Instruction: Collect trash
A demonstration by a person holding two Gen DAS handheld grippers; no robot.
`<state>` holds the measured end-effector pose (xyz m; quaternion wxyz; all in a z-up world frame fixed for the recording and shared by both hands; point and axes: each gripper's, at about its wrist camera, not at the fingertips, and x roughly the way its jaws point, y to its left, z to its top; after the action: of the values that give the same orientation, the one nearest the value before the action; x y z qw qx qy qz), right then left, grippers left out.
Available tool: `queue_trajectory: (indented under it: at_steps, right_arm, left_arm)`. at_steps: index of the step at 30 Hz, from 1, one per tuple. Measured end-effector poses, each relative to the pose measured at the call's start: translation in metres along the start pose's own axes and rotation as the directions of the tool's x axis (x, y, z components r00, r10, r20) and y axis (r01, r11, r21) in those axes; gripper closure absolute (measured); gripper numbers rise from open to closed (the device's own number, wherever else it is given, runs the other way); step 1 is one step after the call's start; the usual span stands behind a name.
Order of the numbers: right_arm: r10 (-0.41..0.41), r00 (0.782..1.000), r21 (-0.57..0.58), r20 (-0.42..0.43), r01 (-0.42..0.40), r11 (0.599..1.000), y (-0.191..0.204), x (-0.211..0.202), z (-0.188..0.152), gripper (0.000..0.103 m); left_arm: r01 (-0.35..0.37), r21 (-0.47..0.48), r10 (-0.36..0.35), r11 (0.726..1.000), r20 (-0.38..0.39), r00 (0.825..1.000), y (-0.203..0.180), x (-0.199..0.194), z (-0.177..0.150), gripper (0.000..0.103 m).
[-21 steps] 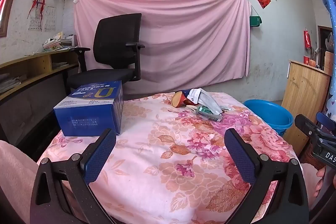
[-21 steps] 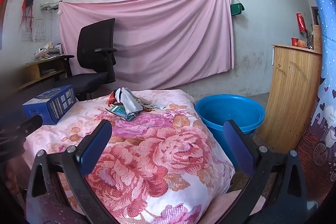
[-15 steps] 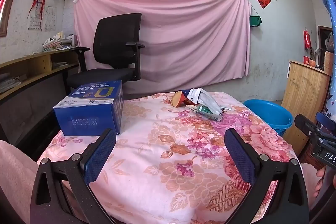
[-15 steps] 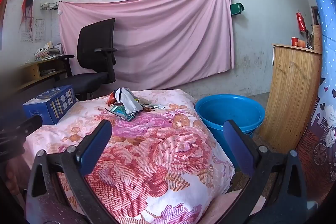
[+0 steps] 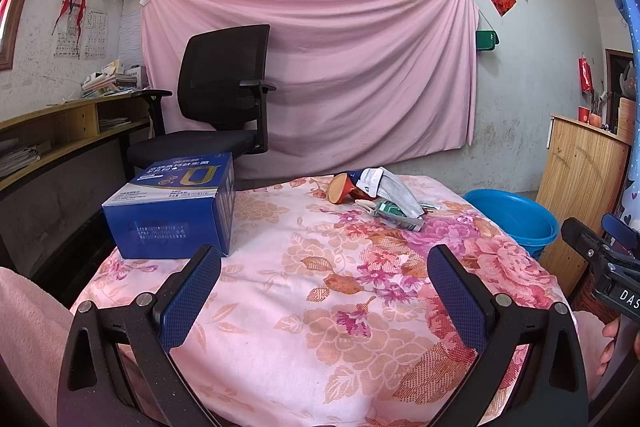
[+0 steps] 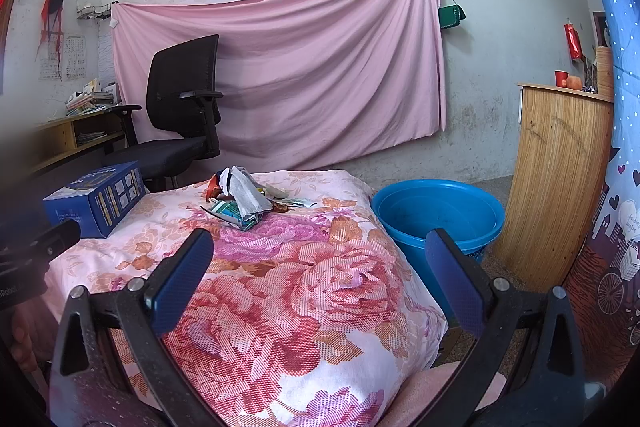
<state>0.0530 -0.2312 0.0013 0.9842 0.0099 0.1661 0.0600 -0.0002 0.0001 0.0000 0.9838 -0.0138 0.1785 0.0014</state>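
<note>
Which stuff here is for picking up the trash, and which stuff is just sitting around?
For the job:
- trash pile on the flowered table cover
- blue basin beside the table, likely for the trash
- left gripper, open
- right gripper, open

Just lying about:
- blue box
- black office chair
- wooden cabinet

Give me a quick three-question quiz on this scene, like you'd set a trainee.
1. True or false: the left gripper is shut on a wrapper.
2. Where does the trash pile lie? A) in the tub B) on the floral cloth C) on the chair
3. Fill in: the box on the cloth is ____ in colour.

Key: 1 false, both grippers are open and hold nothing (right gripper); 2 B; 3 blue.
</note>
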Motion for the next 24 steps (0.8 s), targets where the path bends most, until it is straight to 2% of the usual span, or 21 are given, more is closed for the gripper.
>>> queue_trajectory:
  at_steps: [24]
  right_arm:
    - [-0.001, 1.000, 0.007, -0.001, 0.001, 1.000, 0.0000, -0.0002, -0.0004, 0.000]
  left_arm:
    - [-0.001, 0.005, 0.001, 1.000, -0.001, 1.000, -0.0001, 0.0036, -0.0013, 0.002]
